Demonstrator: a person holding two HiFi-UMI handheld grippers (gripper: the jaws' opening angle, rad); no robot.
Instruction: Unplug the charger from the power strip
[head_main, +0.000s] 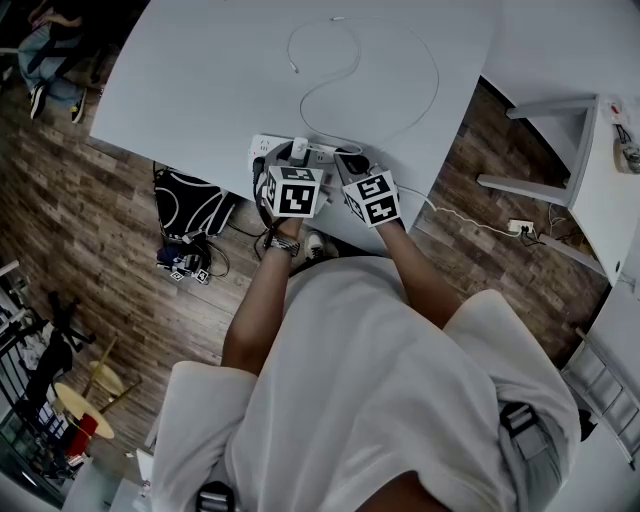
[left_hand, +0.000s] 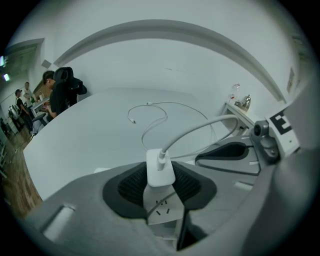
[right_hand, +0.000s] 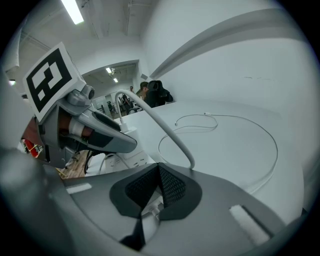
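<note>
White shirt (head_main: 400, 380) fills the foreground; beyond it both grippers meet at the power strip (left_hand: 164, 210), at the near edge of the desk (head_main: 200, 80). Fingers of the left gripper (left_hand: 160, 175) clamp the white charger (left_hand: 160, 167), which sits plugged into the strip. At the strip's right end, fingers of the right gripper (right_hand: 159, 177) are pressed together, gripping nothing.

A pale grey worktop (head_main: 180, 70) carries a white power strip (head_main: 263, 147) at its near edge and a white cable (head_main: 432, 85) looping across its middle.
</note>
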